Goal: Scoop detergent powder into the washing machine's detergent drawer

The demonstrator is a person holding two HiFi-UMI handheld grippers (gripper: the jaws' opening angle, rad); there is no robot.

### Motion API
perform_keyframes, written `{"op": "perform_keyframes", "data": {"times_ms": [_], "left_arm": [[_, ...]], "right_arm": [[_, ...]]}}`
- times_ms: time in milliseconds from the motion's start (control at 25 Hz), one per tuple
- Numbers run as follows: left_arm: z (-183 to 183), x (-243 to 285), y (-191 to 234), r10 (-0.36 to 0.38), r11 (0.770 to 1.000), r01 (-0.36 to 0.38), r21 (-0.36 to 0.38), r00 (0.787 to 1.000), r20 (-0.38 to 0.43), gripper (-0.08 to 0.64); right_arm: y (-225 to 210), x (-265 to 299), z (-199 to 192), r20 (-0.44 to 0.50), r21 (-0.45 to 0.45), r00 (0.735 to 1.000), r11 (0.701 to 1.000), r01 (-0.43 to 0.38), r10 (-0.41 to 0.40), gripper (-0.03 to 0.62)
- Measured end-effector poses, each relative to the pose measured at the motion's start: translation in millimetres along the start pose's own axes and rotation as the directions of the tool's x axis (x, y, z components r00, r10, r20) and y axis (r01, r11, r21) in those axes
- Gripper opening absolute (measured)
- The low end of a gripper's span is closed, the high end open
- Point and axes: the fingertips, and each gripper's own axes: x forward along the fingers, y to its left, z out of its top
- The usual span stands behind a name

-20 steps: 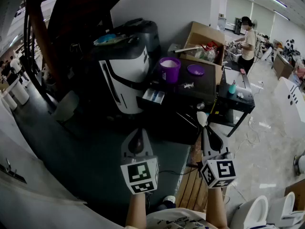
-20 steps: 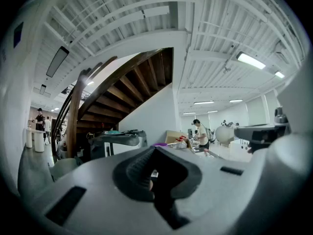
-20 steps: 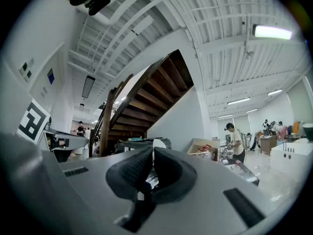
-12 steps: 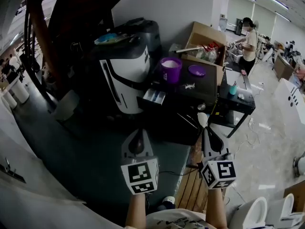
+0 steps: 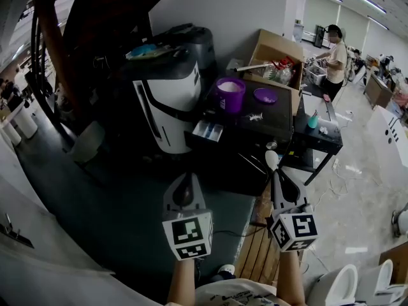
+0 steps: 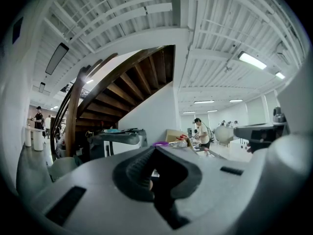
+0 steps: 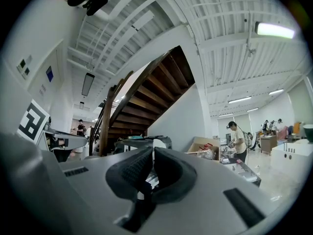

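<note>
**A:** So, what fills the head view most?

**B:** That's the washer (image 5: 167,97), white-fronted, left of centre. To its right stands a black table (image 5: 271,116), with an open cardboard box (image 5: 275,51) behind it at the upper right.

**A:** And the two tools?

**B:** Both sit low in the frame, well apart from the table's things. At bottom centre the left tongs (image 5: 183,182) are drawn together with nothing between them. Just to the right, the right tongs (image 5: 273,173) are clamped on a white scoop (image 5: 271,160). Its bowl sticks out past the tips, toward the table's near edge. I can't tell whether it carries anything.

**A:** Where's the detergent?

**B:** It's in the purple tub (image 5: 229,94) at the table's left end, just beside the washer. The tub is uncovered and the pale powder (image 5: 231,85) shows at its top.

**A:** And the drawer?

**B:** The drawer (image 5: 206,130) is pulled out at the washer's lower right, below and left of the tub. A purple lid (image 5: 265,95) lies just right of the tub.
</note>
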Motion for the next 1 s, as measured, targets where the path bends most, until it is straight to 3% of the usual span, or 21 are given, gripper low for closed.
{"op": "perform_keyframes", "data": {"times_ms": [1000], "left_arm": [[-22,49,9,0.01,0.999,-0.011,-0.033,0.999,-0.047,0.002]], "right_arm": [[-5,46,-14,-0.024,0.021,1.0,1.0,-0.016,0.016,0.02]]}}
